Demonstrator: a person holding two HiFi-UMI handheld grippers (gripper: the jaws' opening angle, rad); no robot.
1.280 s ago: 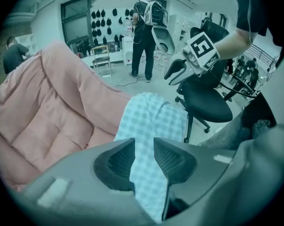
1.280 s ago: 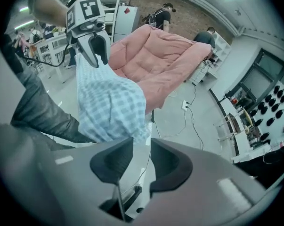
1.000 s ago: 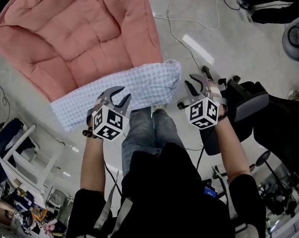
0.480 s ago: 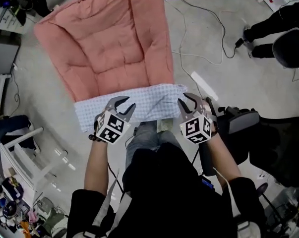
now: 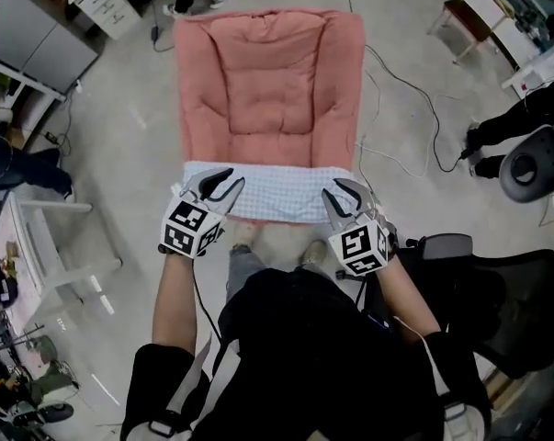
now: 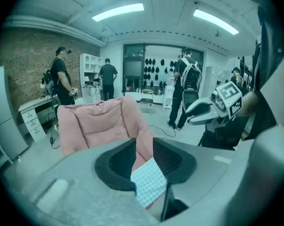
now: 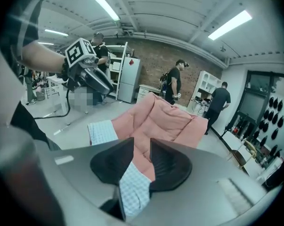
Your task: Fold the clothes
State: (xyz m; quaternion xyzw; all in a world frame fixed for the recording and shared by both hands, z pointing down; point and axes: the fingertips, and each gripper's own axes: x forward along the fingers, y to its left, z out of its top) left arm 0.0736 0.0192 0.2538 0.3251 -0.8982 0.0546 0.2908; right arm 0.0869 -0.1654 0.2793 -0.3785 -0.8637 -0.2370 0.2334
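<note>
A blue-and-white checked garment (image 5: 269,194) hangs stretched as a flat band between my two grippers, in front of the near edge of a pink padded cushion (image 5: 267,81). My left gripper (image 5: 223,184) is shut on the garment's left end; in the left gripper view the checked cloth (image 6: 149,182) sits pinched between the jaws (image 6: 144,155). My right gripper (image 5: 337,192) is shut on the right end, with cloth (image 7: 132,190) caught between its jaws (image 7: 142,157). The garment's far end (image 7: 102,132) and the left gripper (image 7: 95,80) show in the right gripper view.
Cables (image 5: 407,81) trail over the grey floor right of the cushion. A black office chair (image 5: 469,265) stands by my right arm, another (image 5: 539,165) further right. White racks (image 5: 38,246) and a cabinet (image 5: 33,35) stand at the left. Several people stand around the room.
Both grippers have risen with the garment and moved apart, pulling it from a slack diagonal bundle into a level, taut band. The cushion now lies straight ahead instead of off to the left.
</note>
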